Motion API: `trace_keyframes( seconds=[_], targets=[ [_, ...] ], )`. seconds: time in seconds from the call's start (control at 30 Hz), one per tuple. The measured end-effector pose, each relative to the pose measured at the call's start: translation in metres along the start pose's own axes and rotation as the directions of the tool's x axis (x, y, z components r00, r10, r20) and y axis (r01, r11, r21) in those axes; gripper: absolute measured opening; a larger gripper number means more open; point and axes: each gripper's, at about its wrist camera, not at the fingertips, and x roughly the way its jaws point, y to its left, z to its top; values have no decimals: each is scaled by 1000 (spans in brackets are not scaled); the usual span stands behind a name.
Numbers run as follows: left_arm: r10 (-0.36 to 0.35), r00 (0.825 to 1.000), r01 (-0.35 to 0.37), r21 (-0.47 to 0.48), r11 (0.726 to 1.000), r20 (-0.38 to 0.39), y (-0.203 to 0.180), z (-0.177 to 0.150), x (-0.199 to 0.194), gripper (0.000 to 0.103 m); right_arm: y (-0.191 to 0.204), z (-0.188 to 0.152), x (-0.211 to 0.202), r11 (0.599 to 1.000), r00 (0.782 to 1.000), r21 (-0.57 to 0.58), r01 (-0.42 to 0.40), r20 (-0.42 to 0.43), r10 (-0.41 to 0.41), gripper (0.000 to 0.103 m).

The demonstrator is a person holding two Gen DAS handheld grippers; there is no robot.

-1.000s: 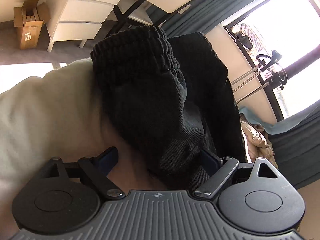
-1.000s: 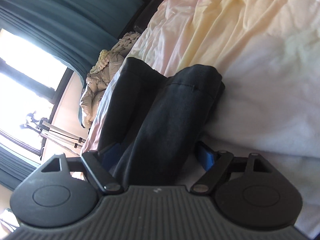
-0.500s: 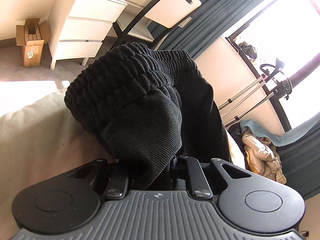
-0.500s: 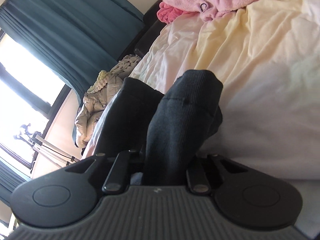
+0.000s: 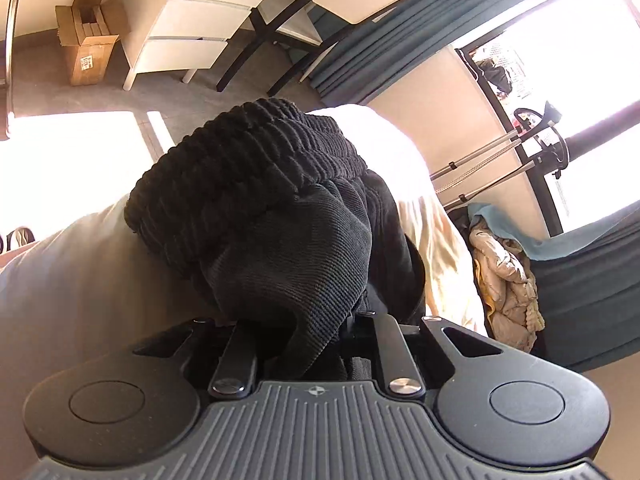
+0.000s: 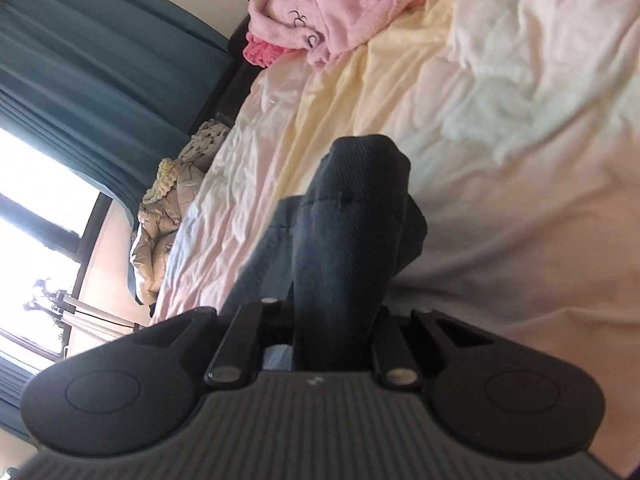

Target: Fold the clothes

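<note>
A pair of black trousers (image 5: 280,216) with a ribbed elastic waistband lies on a bed with a cream sheet (image 5: 80,280). My left gripper (image 5: 308,332) is shut on the waistband end and holds it bunched up above the sheet. In the right wrist view the hem end of the black trousers (image 6: 352,216) stands up from my right gripper (image 6: 332,332), which is shut on it above the cream sheet (image 6: 500,128). The fingertips of both grippers are hidden by the cloth.
A pink robe (image 6: 320,12) lies at the far end of the bed. A beige quilted jacket (image 6: 168,208) hangs at the bed's window side, also in the left wrist view (image 5: 504,276). White drawers (image 5: 200,28), a chair and a cardboard box (image 5: 88,52) stand on the floor beyond.
Both grippers were open around the trousers a second ago. They have shut on the cloth and lifted both ends up off the sheet.
</note>
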Motion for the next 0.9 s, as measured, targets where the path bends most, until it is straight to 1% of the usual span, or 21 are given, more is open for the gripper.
trace_keyframes(
  seconds=[0.07, 0.1, 0.13, 0.17, 0.23, 0.33, 0.37, 0.43, 0.5, 0.57, 0.6, 0.63, 0.67, 0.73, 0.8, 0.83, 0.9],
  targets=[
    [-12, 1000, 12, 20, 1000, -1, 16, -5, 6, 21, -27, -10, 2, 997, 999, 72, 19, -38, -16, 13],
    [-19, 1000, 18, 57, 998, 7, 17, -8, 7, 25, -32, -11, 3, 996, 999, 90, -1, -34, 5, 13],
    [-20, 1000, 19, 99, 995, 10, 17, -10, 8, 25, -37, -13, 3, 995, 999, 100, -18, -29, 21, 13],
    [-21, 1000, 20, 129, 991, 10, 17, -13, 7, 27, -34, -16, 3, 997, 1000, 76, -16, -18, 17, 13],
    [-18, 1000, 17, 162, 987, 7, 18, -17, 5, 34, -29, -20, 3, 999, 1000, 40, -5, 0, 5, 14],
    [6, 1000, -9, 196, 981, 19, 15, -23, -7, 45, -30, -21, 4, 999, 1000, 48, -12, 4, 11, 14],
    [16, 1000, -21, 218, 976, 25, 12, -26, -12, 48, -32, -20, 5, 998, 1000, 55, -15, 1, 15, 14],
    [45, 998, -55, 275, 960, 41, 5, -32, -26, 57, -34, -18, 6, 997, 1000, 69, -22, -4, 23, 15],
    [68, 995, -86, 330, 940, 67, -2, -38, -40, 60, -38, -17, 7, 995, 999, 95, -33, -9, 34, 15],
    [97, 989, -132, 371, 919, 112, -14, -44, -57, 62, -42, -16, 8, 991, 999, 130, -45, -13, 47, 15],
    [104, 985, -150, 392, 908, 135, -21, -46, -65, 66, -43, -16, 8, 990, 999, 135, -48, -15, 51, 15],
    [99, 982, -158, 416, 896, 159, -29, -50, -73, 71, -43, -15, 8, 989, 998, 138, -51, -17, 54, 15],
    [86, 979, -162, 447, 879, 187, -41, -56, -82, 73, -43, -15, 9, 989, 998, 139, -52, -19, 55, 15],
    [60, 974, -167, 510, 844, 220, -64, -68, -94, 79, -43, -15, 8, 989, 998, 137, -54, -21, 57, 15],
    [30, 973, -158, 569, 807, 227, -86, -84, -98, 81, -43, -15, 8, 990, 998, 134, -55, -23, 58, 15],
    [17, 975, -150, 596, 789, 222, -97, -93, -96, 83, -43, -14, 8, 990, 998, 133, -55, -26, 59, 16],
    [-5, 979, -128, 642, 756, 202, -117, -112, -88, 83, -42, -13, 8, 991, 998, 123, -52, -29, 56, 16]
  ],
)
